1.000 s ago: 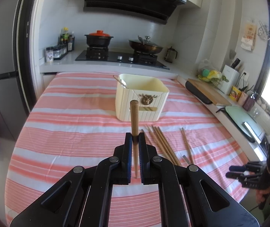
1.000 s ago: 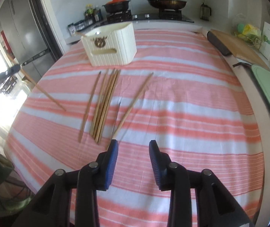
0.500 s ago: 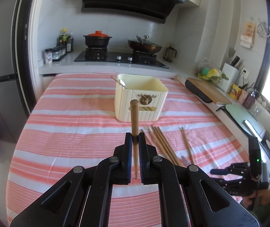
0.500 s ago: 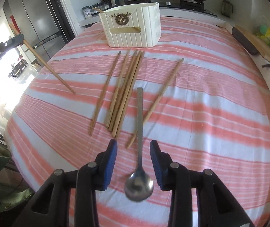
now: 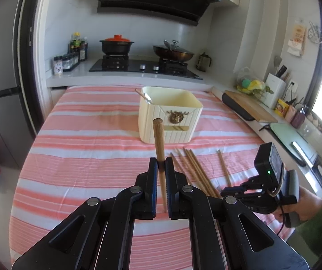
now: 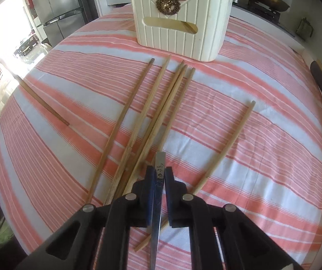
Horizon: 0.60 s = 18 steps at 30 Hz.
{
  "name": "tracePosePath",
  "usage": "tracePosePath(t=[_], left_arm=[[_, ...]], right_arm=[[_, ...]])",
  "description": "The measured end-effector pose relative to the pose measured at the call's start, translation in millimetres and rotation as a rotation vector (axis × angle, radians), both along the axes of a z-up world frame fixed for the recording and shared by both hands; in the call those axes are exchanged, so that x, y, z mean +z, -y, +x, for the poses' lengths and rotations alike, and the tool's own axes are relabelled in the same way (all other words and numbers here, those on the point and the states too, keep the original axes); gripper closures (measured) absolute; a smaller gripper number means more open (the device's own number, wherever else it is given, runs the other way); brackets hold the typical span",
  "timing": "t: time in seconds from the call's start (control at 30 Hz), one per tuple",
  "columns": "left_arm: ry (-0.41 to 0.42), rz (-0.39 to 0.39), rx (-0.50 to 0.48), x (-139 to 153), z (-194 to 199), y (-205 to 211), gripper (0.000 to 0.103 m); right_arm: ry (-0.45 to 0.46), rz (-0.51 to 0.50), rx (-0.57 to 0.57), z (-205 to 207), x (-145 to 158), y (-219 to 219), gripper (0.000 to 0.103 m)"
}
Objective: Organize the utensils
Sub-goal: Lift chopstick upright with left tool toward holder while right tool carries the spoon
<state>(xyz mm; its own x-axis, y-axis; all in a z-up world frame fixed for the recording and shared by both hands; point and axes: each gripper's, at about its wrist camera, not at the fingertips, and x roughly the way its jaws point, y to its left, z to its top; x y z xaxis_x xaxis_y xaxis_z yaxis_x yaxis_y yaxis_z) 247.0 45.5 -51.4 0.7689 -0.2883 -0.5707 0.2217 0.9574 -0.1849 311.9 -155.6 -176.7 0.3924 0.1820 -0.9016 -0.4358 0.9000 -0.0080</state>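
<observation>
My left gripper [image 5: 159,165] is shut on a wooden chopstick [image 5: 158,139] and holds it above the striped tablecloth, its thick end pointing at the cream utensil box [image 5: 168,117]. The box holds a spoon [image 5: 147,97]. My right gripper [image 6: 159,173] is shut on the flat metal handle of a spoon [image 6: 159,165] low over the cloth; the bowl is hidden. Several loose chopsticks [image 6: 161,103] lie fanned in front of the box [image 6: 181,20]. The right gripper also shows in the left wrist view [image 5: 226,193].
The table [image 5: 82,148] has a pink-striped cloth. Behind it is a counter with a hob, a black pot [image 5: 117,45] and a wok [image 5: 173,52]. A cutting board [image 5: 248,108] lies right. A fridge [image 5: 1,85] stands left.
My right gripper has moved forward and down over the spoon and shut on its handle; it was open before. My left gripper has kept holding its chopstick nearly still.
</observation>
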Motion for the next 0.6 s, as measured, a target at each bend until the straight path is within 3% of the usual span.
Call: tracePosePath(t=[0.3,0.37,0.47,0.53,0.6], left_arm=[[0.002,-0.003,0.002,-1,-2,-1,0.098],[-0.001,-0.008,0.000,0,-1,0,0.098],[0.000,-0.012,-0.004,1,0,3,0.098],[0.001,-0.006,-0.005,1,0,6,0.098],[-0.003,-0.004,-0.010,-1,0,7,0.098]], right_arm=[[0.124,0.137,-0.068,-44,53,31,0.094],[0.128,0.063,-0.076,-47,51,35,0.094],[0.114,-0.048,-0.193,-38,37,60,0.095],[0.127,-0.041,-0.287,-30,28,88,0.094],[0.105,0.038,-0.351,-27,24,113,0.091]])
